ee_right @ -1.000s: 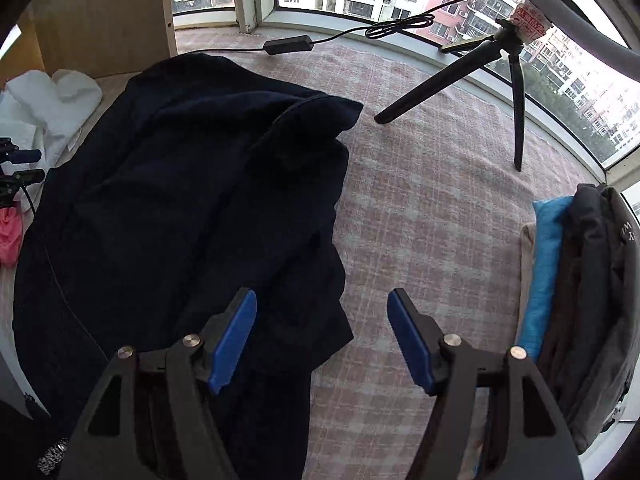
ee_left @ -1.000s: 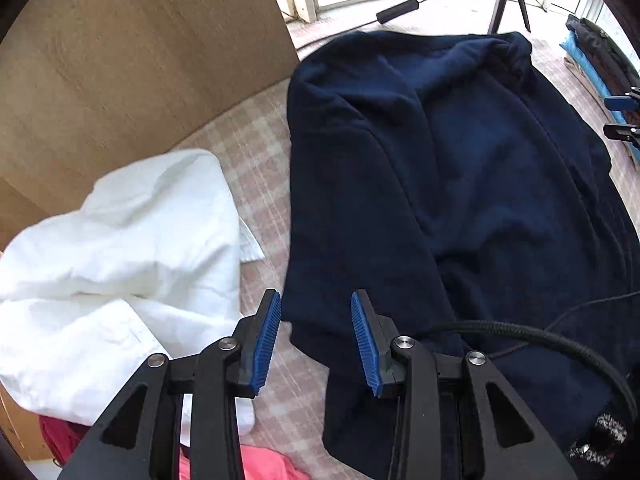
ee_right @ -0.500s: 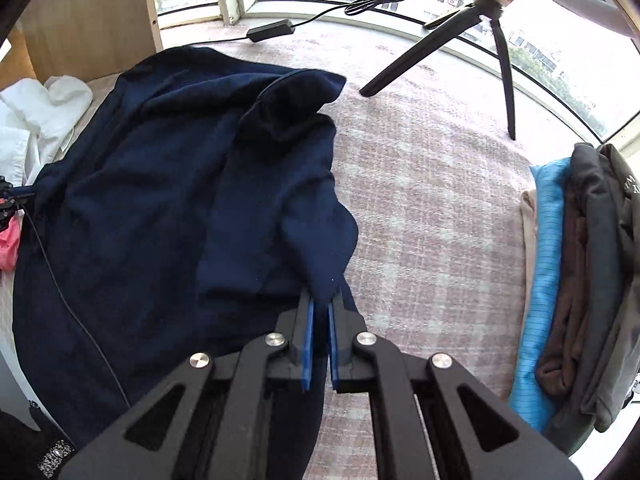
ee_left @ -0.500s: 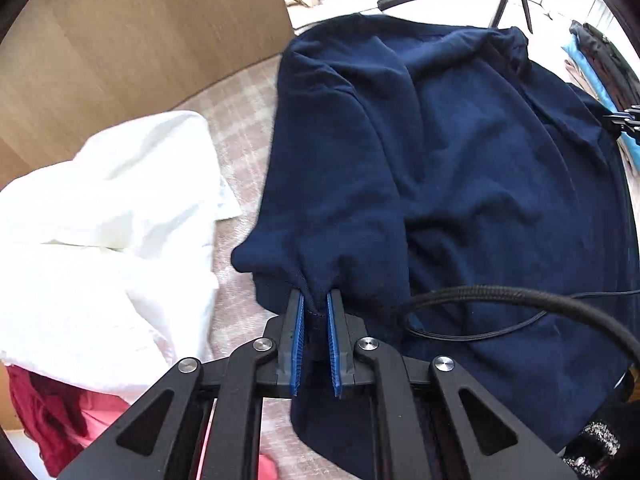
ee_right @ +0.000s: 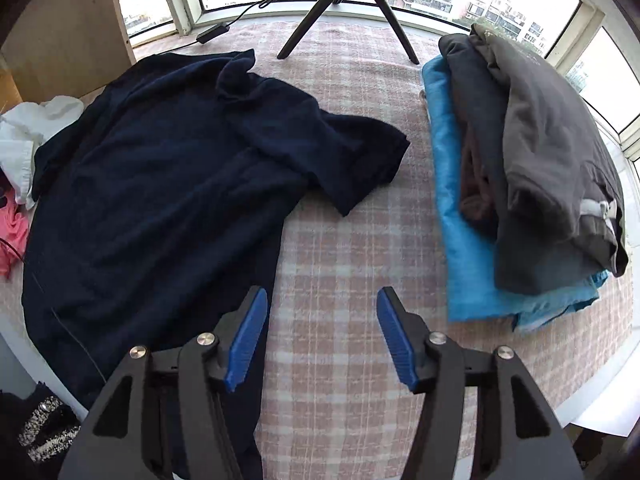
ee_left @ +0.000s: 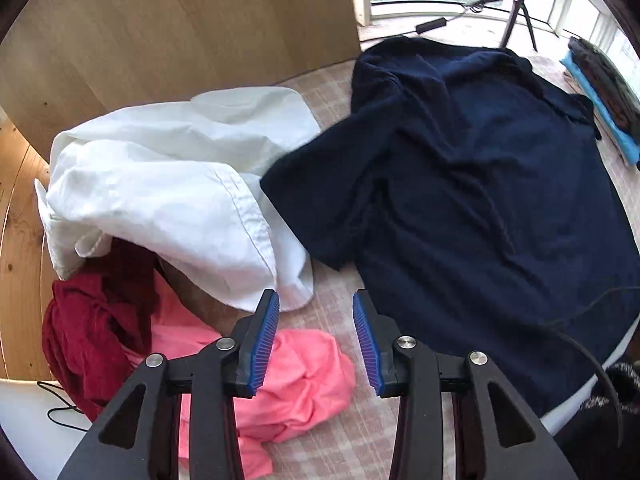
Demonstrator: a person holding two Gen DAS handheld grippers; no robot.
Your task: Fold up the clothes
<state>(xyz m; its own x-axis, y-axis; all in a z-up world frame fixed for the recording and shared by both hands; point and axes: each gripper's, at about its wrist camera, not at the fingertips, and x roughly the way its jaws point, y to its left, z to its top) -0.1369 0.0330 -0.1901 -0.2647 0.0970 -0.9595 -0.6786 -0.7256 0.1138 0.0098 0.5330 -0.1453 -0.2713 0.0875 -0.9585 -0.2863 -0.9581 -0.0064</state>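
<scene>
Your left tongs (ee_left: pixel 314 336) are opening with nothing between the blue pads, only the checked cloth of the surface (ee_left: pixel 332 304) showing in the gap. Your right tongs (ee_right: pixel 320 334) are opening wider still, and they too are empty, hanging over bare checked surface just beside the hem side of the navy shirt (ee_right: pixel 160 184). That shirt lies spread flat across the middle of the surface, collar toward the window, with both short sleeves stretched out to the sides. From your right wrist view, the right sleeve (ee_right: pixel 360 160) points toward the stack of folded clothes (ee_right: pixel 532 184), near it but not touching. That stack has a dark grey piece on top, a brown one under it and a bright blue one at the bottom. From your left wrist view, the other sleeve (ee_left: pixel 316 192) reaches over to the white garment (ee_left: pixel 180 184) and its edge overlaps the white cloth. The white garment is crumpled in a heap against the wooden panel (ee_left: pixel 180 20). Beneath and in front of it lie a dark red garment (ee_left: pixel 92 320) and a pink garment (ee_left: pixel 300 380), both bunched up, the pink one right under your left tongs. A black tripod (ee_right: pixel 348 4) stands at the far edge near the window, with a cable (ee_right: pixel 256 4) trailing beside it.
</scene>
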